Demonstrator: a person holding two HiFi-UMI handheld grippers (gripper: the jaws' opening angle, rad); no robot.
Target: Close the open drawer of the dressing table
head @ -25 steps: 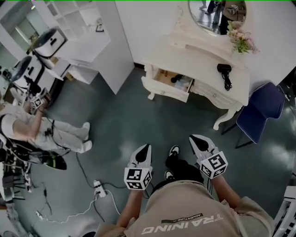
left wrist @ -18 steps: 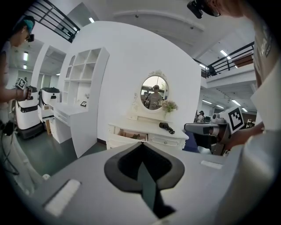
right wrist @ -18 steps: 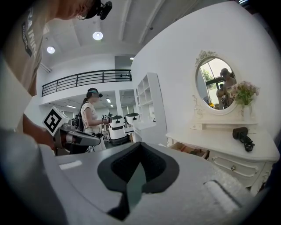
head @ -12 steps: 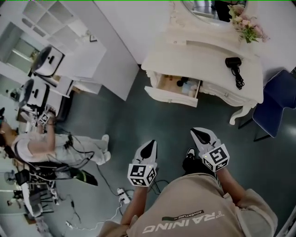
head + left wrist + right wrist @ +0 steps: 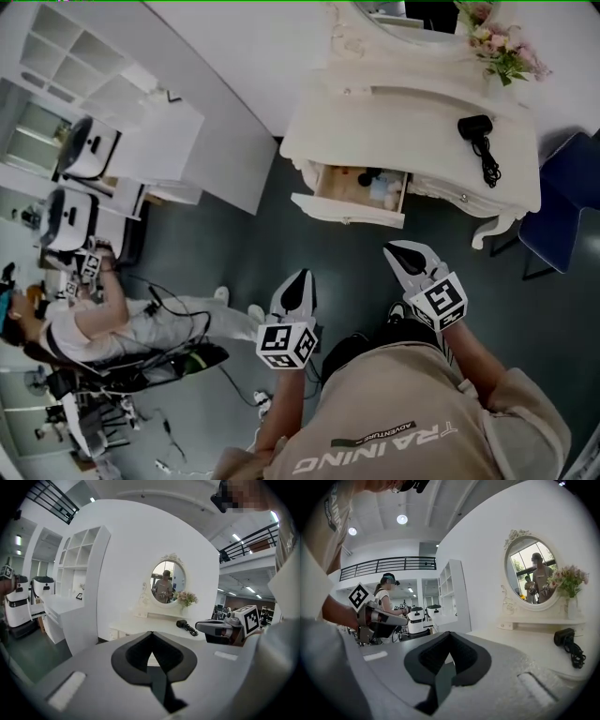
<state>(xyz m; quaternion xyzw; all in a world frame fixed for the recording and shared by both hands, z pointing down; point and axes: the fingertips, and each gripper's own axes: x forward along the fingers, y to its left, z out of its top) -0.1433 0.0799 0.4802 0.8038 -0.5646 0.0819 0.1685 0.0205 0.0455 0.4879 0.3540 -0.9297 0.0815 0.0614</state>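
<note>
The white dressing table (image 5: 412,108) stands against the wall ahead of me. Its left drawer (image 5: 349,208) is pulled out, with small items inside. My left gripper (image 5: 300,281) and right gripper (image 5: 406,253) are held low over the dark floor, a short way in front of the table and touching nothing. Both are shut with nothing between the jaws. In the left gripper view the left gripper (image 5: 150,633) points at the table (image 5: 140,627) below the oval mirror (image 5: 168,582). The right gripper (image 5: 450,633) points along the tabletop (image 5: 520,641).
A black hair dryer (image 5: 476,129) and pink flowers (image 5: 504,42) sit on the tabletop. A blue chair (image 5: 561,211) stands to the table's right. A white shelf unit (image 5: 178,141) is to its left. A seated person (image 5: 122,323), machines and floor cables (image 5: 173,427) fill the left.
The dressing table has come nearer in the head view as I stepped toward it. Both grippers stay shut and keep their place in front of my body.
</note>
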